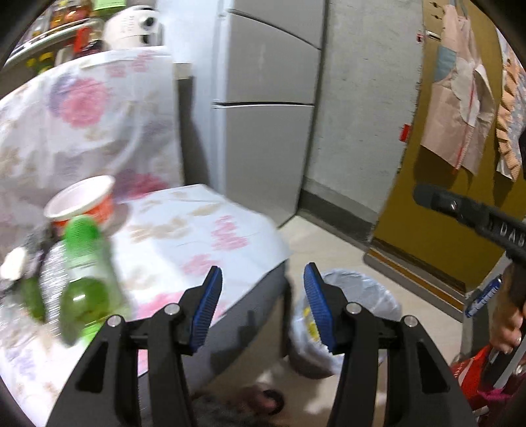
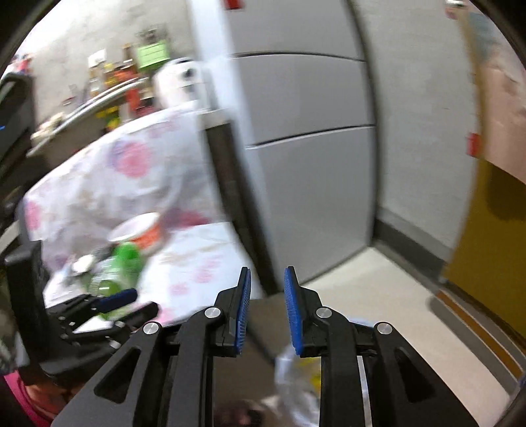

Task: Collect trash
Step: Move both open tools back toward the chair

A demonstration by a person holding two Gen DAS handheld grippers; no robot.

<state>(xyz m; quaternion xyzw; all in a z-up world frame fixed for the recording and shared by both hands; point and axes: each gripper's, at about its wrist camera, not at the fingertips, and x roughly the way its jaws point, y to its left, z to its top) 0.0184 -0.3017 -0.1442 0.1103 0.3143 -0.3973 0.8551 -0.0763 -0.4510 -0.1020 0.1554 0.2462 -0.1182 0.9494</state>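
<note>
A green plastic bottle (image 1: pixel 83 279) stands on the floral-clothed table (image 1: pixel 203 230), with a second clear bottle (image 1: pixel 49 272) beside it and a red-and-white paper bowl (image 1: pixel 82 203) behind. My left gripper (image 1: pixel 261 289) is open and empty, above the table's right edge. A bin lined with a clear bag (image 1: pixel 348 312) stands on the floor below it. My right gripper (image 2: pixel 267 295) is open and empty, over the bin bag (image 2: pixel 296 371); the bottle (image 2: pixel 118 272) and the bowl (image 2: pixel 141 233) show to its left. The left gripper (image 2: pixel 108 308) shows at the lower left.
A grey fridge (image 1: pixel 263 98) stands behind the table, against a grey wall. A yellow door (image 1: pixel 443 197) with hanging cloths is on the right. Cluttered shelves (image 1: pixel 49 33) and a white appliance (image 1: pixel 131 23) are at the back left. The other gripper's body (image 1: pixel 476 213) reaches in from the right.
</note>
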